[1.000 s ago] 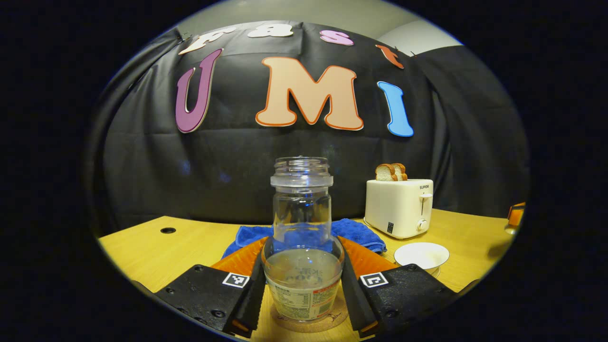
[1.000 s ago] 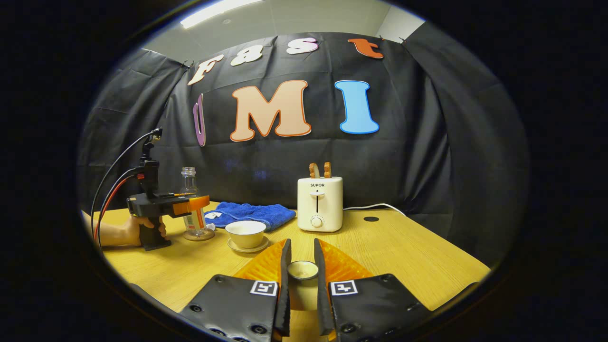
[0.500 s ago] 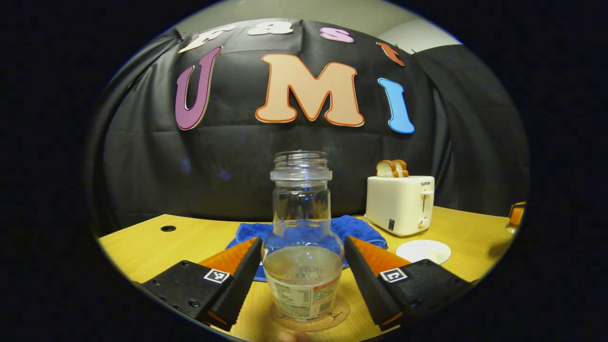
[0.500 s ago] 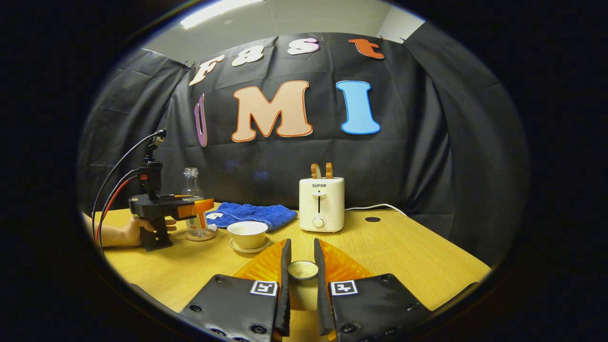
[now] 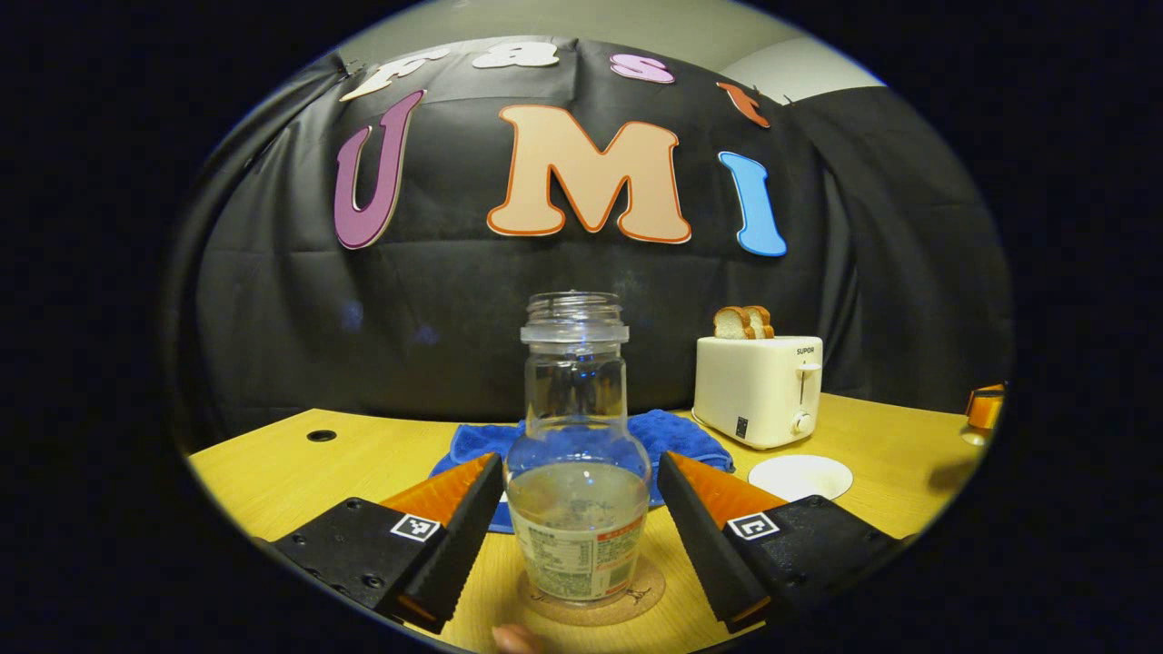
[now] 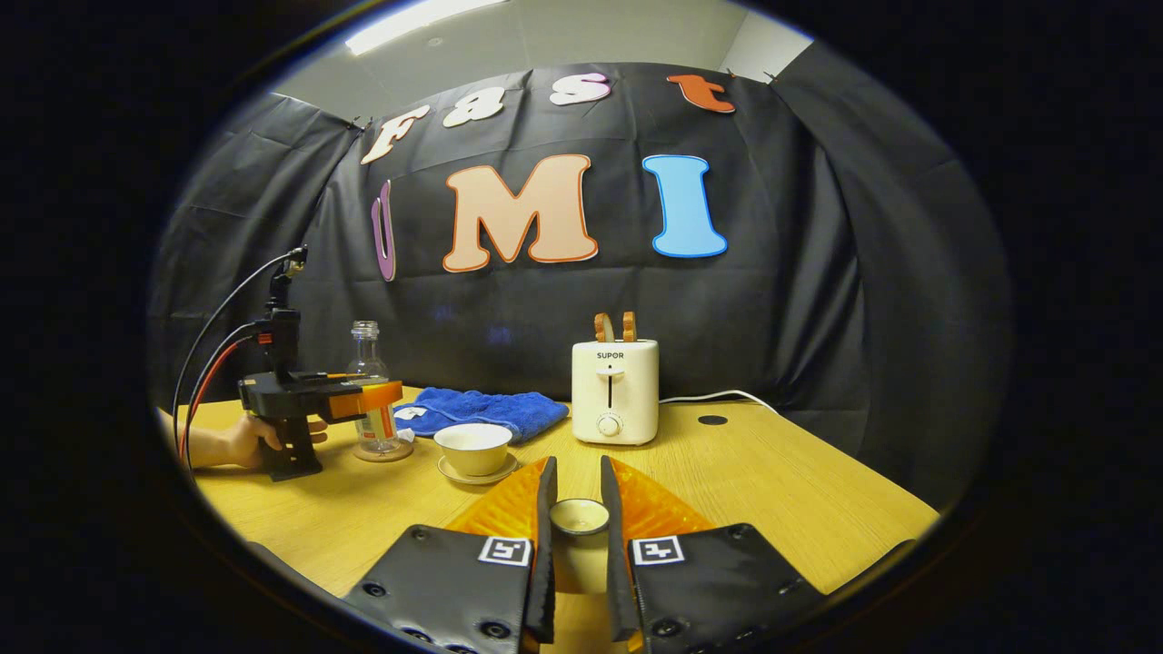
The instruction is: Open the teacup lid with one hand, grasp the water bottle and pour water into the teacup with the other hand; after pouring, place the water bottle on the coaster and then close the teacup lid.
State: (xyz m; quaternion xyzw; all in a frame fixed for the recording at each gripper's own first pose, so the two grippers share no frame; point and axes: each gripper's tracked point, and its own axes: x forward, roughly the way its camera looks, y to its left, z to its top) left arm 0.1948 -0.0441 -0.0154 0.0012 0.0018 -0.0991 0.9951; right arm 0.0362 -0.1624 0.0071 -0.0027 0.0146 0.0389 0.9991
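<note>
- Clear water bottle [image 5: 576, 454], uncapped and part full, upright on cork coaster [image 5: 592, 599]; left gripper [image 5: 579, 509] spread wide, fingers clear of the glass on both sides.
- Right gripper view: right gripper [image 6: 575, 536] clamped on teacup lid [image 6: 580, 517]; uncovered teacup [image 6: 472, 447] on its saucer [image 6: 474, 471], near bottle.

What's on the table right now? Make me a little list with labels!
water bottle: upright on the coaster, some water inside, no cap
left tongs: open, either side of the bottle, not touching
right tongs: shut on the teacup lid
teacup: uncovered, on its saucer
behind: blue towel, toaster with bread
</note>
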